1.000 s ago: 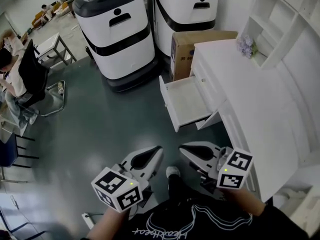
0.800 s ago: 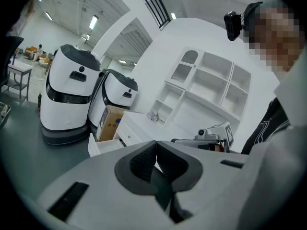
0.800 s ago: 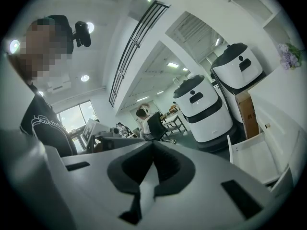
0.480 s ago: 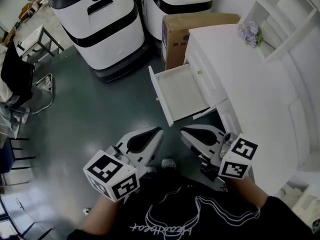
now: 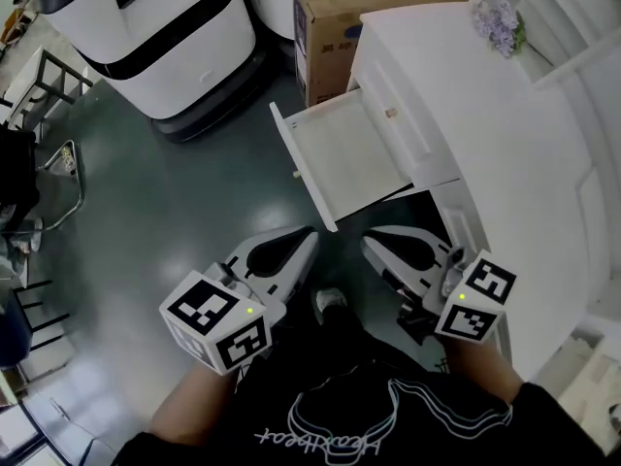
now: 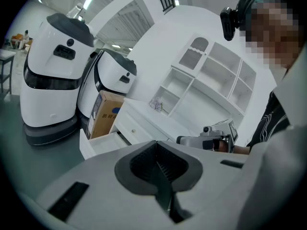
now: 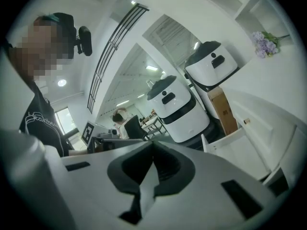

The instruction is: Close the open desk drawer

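In the head view, the open drawer (image 5: pixel 347 155) is seen in the upper middle of the frame, pulled out from the white desk (image 5: pixel 505 163) toward the left. Its front panel is lowest and leftmost, and its inside is bare and white. A cardboard box (image 5: pixel 325 16) is stood against the desk's far end. A white-and-black machine (image 5: pixel 146 27) fills the upper left, and purple flowers (image 5: pixel 500 17) are set at the upper right. The left gripper (image 5: pixel 303 237) and the right gripper (image 5: pixel 376 239) are held side by side in the lower middle, below the drawer and apart from it. A shoe (image 5: pixel 332 304) is visible on the dark floor between them.

In the left gripper view, the left gripper (image 6: pixel 157 152) is shown with its jaws pressed together and nothing caught between them. The drawer (image 6: pixel 103 143) is seen open at the left centre, beyond the jaw tips. The box (image 6: pixel 105 114) lies just above it, and two machines (image 6: pixel 50 71) are placed further left. The right gripper (image 6: pixel 211 140) is seen at the right centre, beneath a white shelf unit (image 6: pixel 206 75).

In the right gripper view, the right gripper (image 7: pixel 152 150) is likewise shown with jaws pressed together and empty. The drawer (image 7: pixel 235 150) is seen open at the lower right, with a small knob (image 7: pixel 246 121) on the desk front above it. The box (image 7: pixel 223 107) and the machines (image 7: pixel 175 107) are placed behind it, and the flowers (image 7: pixel 266 43) sit at the upper right.
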The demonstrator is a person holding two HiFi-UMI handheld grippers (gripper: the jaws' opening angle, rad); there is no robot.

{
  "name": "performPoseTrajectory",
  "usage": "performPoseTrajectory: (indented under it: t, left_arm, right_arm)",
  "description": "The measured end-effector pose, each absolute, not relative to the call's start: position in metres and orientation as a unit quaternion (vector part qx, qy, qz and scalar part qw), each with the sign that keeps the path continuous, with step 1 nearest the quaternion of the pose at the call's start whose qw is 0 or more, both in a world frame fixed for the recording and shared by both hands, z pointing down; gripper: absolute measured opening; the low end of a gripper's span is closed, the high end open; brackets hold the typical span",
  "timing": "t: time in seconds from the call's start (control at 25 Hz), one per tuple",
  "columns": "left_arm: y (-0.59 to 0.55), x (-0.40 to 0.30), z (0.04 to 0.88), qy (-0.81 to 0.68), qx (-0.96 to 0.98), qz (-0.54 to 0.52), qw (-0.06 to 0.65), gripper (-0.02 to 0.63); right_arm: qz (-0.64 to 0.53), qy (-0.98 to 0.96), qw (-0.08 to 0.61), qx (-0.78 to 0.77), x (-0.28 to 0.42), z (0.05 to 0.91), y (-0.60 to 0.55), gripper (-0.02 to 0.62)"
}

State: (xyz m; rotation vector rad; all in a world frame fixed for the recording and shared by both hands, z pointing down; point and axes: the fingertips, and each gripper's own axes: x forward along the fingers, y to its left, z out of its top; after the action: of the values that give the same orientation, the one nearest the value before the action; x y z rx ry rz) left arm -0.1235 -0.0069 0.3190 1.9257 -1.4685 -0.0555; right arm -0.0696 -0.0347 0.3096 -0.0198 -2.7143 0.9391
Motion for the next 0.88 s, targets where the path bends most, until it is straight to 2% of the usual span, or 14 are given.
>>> performPoseTrajectory:
  t: [0.28, 0.88]
  left_arm:
    - [-0.043, -0.164, 0.372, -0.527, 0.759, 0.014, 0.383, 0.005]
    - [-0.106, -0.227, 0.500, -0.486, 0.786, 0.076, 0.375, 0.005]
  right_arm:
    - [0.356, -0.923, 0.134, 0.053, -0.102, 0.342, -0.069, 0.006]
    - [0.405, -0.894, 0.143, 0.128, -0.144, 0.419, -0.105, 0.006]
